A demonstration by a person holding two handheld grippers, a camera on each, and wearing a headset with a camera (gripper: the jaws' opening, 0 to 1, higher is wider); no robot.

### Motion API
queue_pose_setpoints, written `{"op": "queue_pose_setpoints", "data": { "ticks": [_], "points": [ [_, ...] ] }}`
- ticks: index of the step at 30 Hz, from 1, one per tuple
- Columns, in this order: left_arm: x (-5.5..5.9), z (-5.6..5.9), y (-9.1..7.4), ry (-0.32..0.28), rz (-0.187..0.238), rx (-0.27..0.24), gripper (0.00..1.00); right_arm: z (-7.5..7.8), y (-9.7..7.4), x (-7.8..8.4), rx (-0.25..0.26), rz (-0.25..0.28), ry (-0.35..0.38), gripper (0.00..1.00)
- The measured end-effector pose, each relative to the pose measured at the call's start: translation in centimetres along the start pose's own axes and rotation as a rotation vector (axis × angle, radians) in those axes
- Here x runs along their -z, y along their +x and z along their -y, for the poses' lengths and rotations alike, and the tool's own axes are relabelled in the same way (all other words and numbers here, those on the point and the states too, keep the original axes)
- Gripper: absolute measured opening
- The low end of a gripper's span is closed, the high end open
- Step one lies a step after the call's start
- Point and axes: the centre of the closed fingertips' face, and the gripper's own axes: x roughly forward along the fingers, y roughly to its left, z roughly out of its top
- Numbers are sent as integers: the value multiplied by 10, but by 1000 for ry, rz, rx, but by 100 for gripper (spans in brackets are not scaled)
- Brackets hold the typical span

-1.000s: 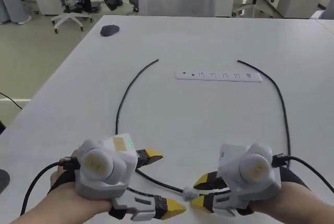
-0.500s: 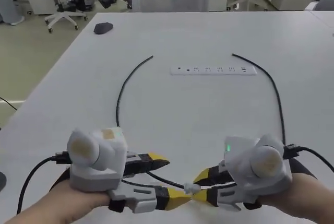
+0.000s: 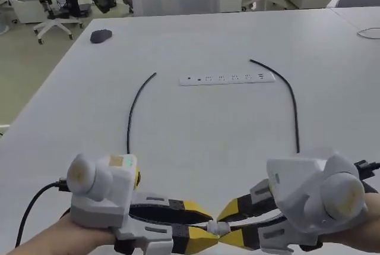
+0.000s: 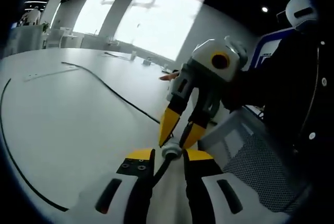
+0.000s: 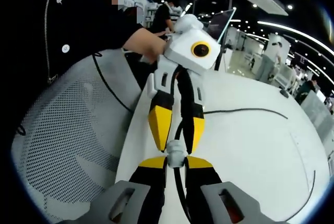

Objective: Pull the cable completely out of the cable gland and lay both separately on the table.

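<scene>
Head view, nearest: right gripper [image 3: 228, 226] is clenched on the gland [image 3: 217, 228], tip to tip with left gripper [image 3: 205, 226], whose grip I cannot tell. Beyond, the cable [image 3: 295, 112] curves across the table [image 3: 208, 142] toward a power strip [image 3: 225, 79].

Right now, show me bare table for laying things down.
Widest free patch: between the two runs of the cable, with the power strip beyond. More bare table left of the cable, short of the mouse. Crowded: the near edge, where left gripper and right gripper meet at the cable gland.
</scene>
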Motion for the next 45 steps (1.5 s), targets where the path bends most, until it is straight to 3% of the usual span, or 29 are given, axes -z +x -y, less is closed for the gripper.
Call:
{"op": "queue_pose_setpoints", "data": {
  "ticks": [8, 15, 27, 28, 29, 31, 33, 35, 37, 38, 40, 41, 43, 45],
  "points": [
    [-6, 5, -2, 29, 20, 15, 19, 2, -3, -5, 21, 20, -11, 8],
    [-4, 11, -1, 55, 5, 43, 16, -2, -4, -6, 7, 26, -18, 8],
    [-7, 12, -2, 48, 8, 53, 16, -3, -7, -9, 4, 35, -32, 8],
    [-7, 12, -2, 42, 6, 52, 16, -3, -7, -9, 4, 35, -34, 8],
    [-6, 13, -2, -4, -4, 51, 16, -4, -7, -9, 2, 34, -34, 8],
    [-6, 14, -2, 22, -5, 54, 16, -5, -7, -9, 0, 36, -36, 8],
    [-5, 16, -2, 14, -12, 57, 15, -7, -7, -10, -16, 41, -3, 8],
    [-8, 17, -4, 64, -10, 47, 15, -6, -8, -12, -21, 53, 71, 9],
    [-10, 16, -5, 113, -11, 38, 15, -2, -10, -12, -26, 66, 210, 10],
    [-11, 17, -6, 118, -19, 43, 15, -4, -12, -12, -62, 81, 273, 10],
    [-14, 18, -8, 144, -21, 47, 15, 2, -15, -14, -59, 114, 287, 11],
    [-16, 19, -8, 158, -21, 49, 15, 0, -17, -15, -78, 122, 322, 12],
    [-19, 21, -8, 193, -21, 53, 15, 0, -20, -26, -114, 189, 399, 16],
    [-22, 23, -7, 213, -17, 59, 15, -2, -21, -25, -147, 190, 430, 18]
  ]
}}
